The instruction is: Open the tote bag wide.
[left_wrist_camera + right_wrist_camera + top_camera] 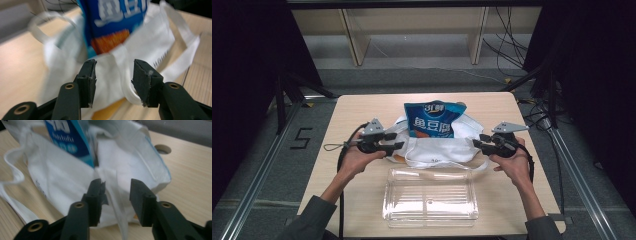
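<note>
Pale wood table (362, 107) (grey floor (422, 77) behind), white bag (437, 147) on it

My table (362, 107) is a pale wooden top filling the middle of the high view, its far edge near the frame's centre and its near edge at the bottom. A white cloth bag (437, 147) lies slumped on it at the centre, handles trailing toward the lower edge of the bag. Just below the bag, in the lower middle of the frame, a clear plastic tray (430, 197) rests flat on the wood, near the bag but apart from it. In my right gripper view, a round hole (163, 149) in the tabletop shows at the upper right, beside the bag's corner.
</note>
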Motion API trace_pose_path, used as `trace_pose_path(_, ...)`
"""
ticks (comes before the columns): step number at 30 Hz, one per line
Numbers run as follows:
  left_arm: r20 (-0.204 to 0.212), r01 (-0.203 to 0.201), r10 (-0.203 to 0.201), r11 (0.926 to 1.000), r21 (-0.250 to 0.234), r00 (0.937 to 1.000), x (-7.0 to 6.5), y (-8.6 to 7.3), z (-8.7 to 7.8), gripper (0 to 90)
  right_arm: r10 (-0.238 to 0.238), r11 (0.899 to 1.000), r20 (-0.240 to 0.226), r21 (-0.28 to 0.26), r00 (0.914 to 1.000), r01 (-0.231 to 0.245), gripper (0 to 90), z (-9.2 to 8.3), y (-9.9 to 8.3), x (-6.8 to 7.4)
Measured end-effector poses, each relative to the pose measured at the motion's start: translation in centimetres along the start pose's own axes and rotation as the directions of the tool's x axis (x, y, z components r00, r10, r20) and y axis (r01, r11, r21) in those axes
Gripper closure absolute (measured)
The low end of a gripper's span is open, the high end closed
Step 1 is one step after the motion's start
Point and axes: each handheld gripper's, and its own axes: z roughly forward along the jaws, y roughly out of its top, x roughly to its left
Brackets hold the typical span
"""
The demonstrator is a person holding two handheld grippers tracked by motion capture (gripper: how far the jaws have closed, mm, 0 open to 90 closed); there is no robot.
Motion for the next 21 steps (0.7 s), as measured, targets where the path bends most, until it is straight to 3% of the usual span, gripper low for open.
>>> trace_pose_path(1, 0.000, 0.000, 0.000, 1.0000, 0.000, 1.0000, 0.0, 0.0, 0.0, 51.6, 0.000, 1.000, 0.000, 0.000, 1.0000, 0.000, 57.6, 0.0, 0.0, 0.0)
trace_pose_path(3, -0.046, -0.017, 0.018, 0.9996, 0.024, 0.9988, 1.2, 1.1, 0.3, 50.4, -0.027, 0.999, 0.001, -0.031, 0.9996, 0.027, 53.6, 0.1, 0.8, 0.0)
trace_pose_path(6, -0.083, -0.018, 0.027, 0.9938, 0.110, 0.9962, 3.0, 2.0, 2.3, 43.3, -0.019, 0.999, -0.031, -0.040, 0.9993, 0.018, 49.6, 1.0, 1.6, 0.8)
trace_pose_path(8, -0.057, -0.022, 0.033, 0.9839, 0.177, 0.9978, 4.0, 2.1, 4.0, 41.7, -0.039, 0.998, -0.064, -0.053, 0.9972, 0.035, 46.6, 1.9, 2.0, 1.2)
trace_pose_path(11, -0.055, -0.010, 0.025, 0.9704, 0.241, 0.9982, 5.1, 2.1, 6.4, 45.7, -0.045, 0.999, -0.108, 0.021, 0.9931, 0.047, 44.8, 3.2, 2.1, 2.0)
trace_pose_path(12, -0.031, 0.015, -0.008, 0.9709, 0.239, 0.9995, 5.6, 2.0, 7.5, 56.5, -0.067, 0.996, -0.111, 0.056, 0.9915, 0.074, 56.1, 4.1, 1.9, 1.9)
trace_pose_path(13, -0.031, 0.015, -0.008, 0.9709, 0.239, 0.9995, 5.6, 2.0, 7.5, 61.9, -0.067, 0.996, -0.111, 0.056, 0.9915, 0.074, 56.1, 4.1, 1.9, 1.9)
trace_pose_path(14, -0.037, 0.021, -0.012, 0.9706, 0.240, 0.9992, 5.8, 2.0, 7.8, 61.9, -0.074, 0.994, -0.125, 0.076, 0.9894, 0.084, 67.2, 4.3, 1.6, 1.8)
trace_pose_path(15, -0.043, 0.040, -0.031, 0.9709, 0.236, 0.9986, 6.0, 2.0, 8.0, 69.4, -0.069, 0.992, -0.151, 0.094, 0.9861, 0.084, 74.1, 4.4, 1.4, 1.8)
trace_pose_path(16, -0.045, 0.078, -0.070, 0.9701, 0.230, 0.9966, 6.2, 1.9, 8.1, 74.8, -0.091, 0.988, -0.169, 0.109, 0.9814, 0.111, 80.9, 4.5, 1.2, 1.6)
trace_pose_path(17, -0.073, 0.143, -0.130, 0.9661, 0.215, 0.9889, 6.9, 1.6, 8.6, 80.3, -0.096, 0.983, -0.212, 0.133, 0.9725, 0.126, 87.8, 4.3, 0.7, 1.4)
trace_pose_path(18, -0.073, 0.143, -0.130, 0.9661, 0.215, 0.9889, 6.9, 1.6, 8.6, 81.3, -0.078, 0.987, -0.225, 0.117, 0.9713, 0.106, 88.8, 4.3, 0.3, 1.2)
trace_pose_path(19, -0.081, 0.188, -0.174, 0.9601, 0.207, 0.9814, 7.2, 1.4, 8.9, 81.3, -0.078, 0.987, -0.225, 0.117, 0.9713, 0.106, 88.8, 4.3, 0.3, 1.2)
trace_pose_path(20, -0.088, 0.251, -0.237, 0.9413, 0.226, 0.9676, 7.9, 0.9, 9.6, 82.0, -0.032, 0.988, -0.256, 0.139, 0.9662, 0.070, 89.1, 4.3, -0.3, 1.0)
trace_pose_path(21, -0.088, 0.251, -0.237, 0.9413, 0.226, 0.9676, 7.9, 0.9, 9.6, 82.1, -0.032, 0.988, -0.256, 0.139, 0.9662, 0.070, 89.1, 4.3, -0.3, 1.0)
